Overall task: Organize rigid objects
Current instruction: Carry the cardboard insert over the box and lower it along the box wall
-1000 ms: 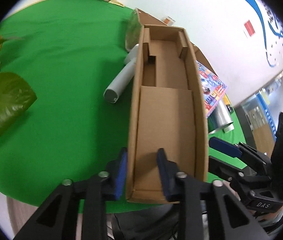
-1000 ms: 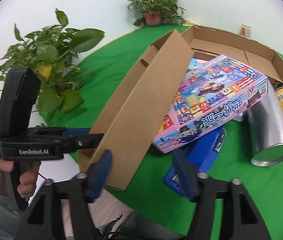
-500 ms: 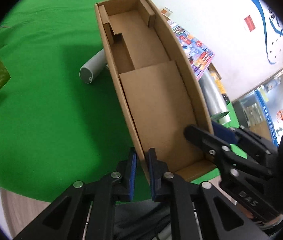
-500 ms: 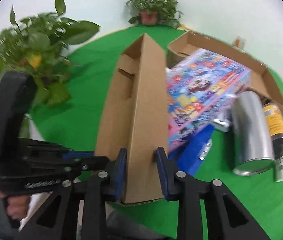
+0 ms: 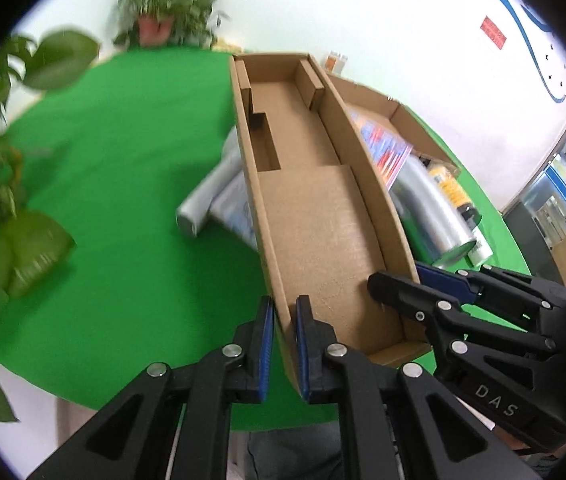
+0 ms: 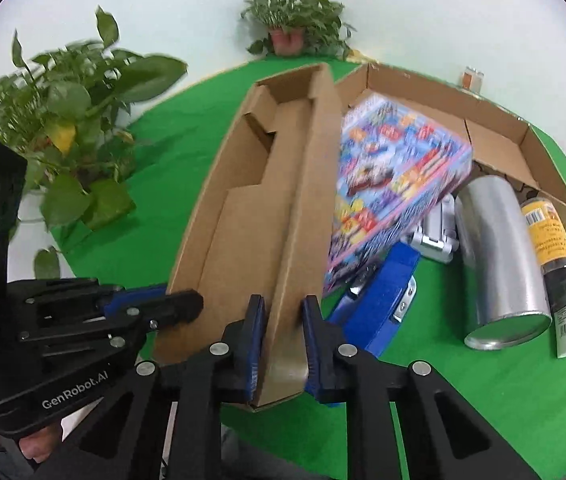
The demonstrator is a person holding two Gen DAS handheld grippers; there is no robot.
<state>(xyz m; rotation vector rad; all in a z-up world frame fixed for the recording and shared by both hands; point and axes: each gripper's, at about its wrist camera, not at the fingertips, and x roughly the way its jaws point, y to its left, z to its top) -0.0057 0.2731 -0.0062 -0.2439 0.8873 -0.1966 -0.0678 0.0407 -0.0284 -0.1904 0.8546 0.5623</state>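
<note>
The left hand-held gripper is pinching the near left wall of the long cardboard tray, one blue finger pad outside the wall and the other inside, with the wall filling the narrow gap between them. The right hand-held gripper is clamping the opposite, right wall of the same tray near its close end, its pads pressing on either side of the cardboard. The tray is running straight away from both grippers, its open top showing a folded inner flap and a small cut-out toward the far end. Whether its underside is touching the green desk or hanging just above it cannot be told.

In the left wrist view, the right gripper is appearing at the tray's right side; in the right wrist view, the left gripper is showing at the tray's left side.

To the tray's right, a colourful picture box is leaning against the tray's outer wall, partly over a blue stapler. Beyond them, a silver can is lying on its side beside a yellow-labelled bottle, both just in front of a wider open cardboard box. On the tray's left, a grey tube is lying on the desk. Potted plants are standing at the desk's far edge.
</note>
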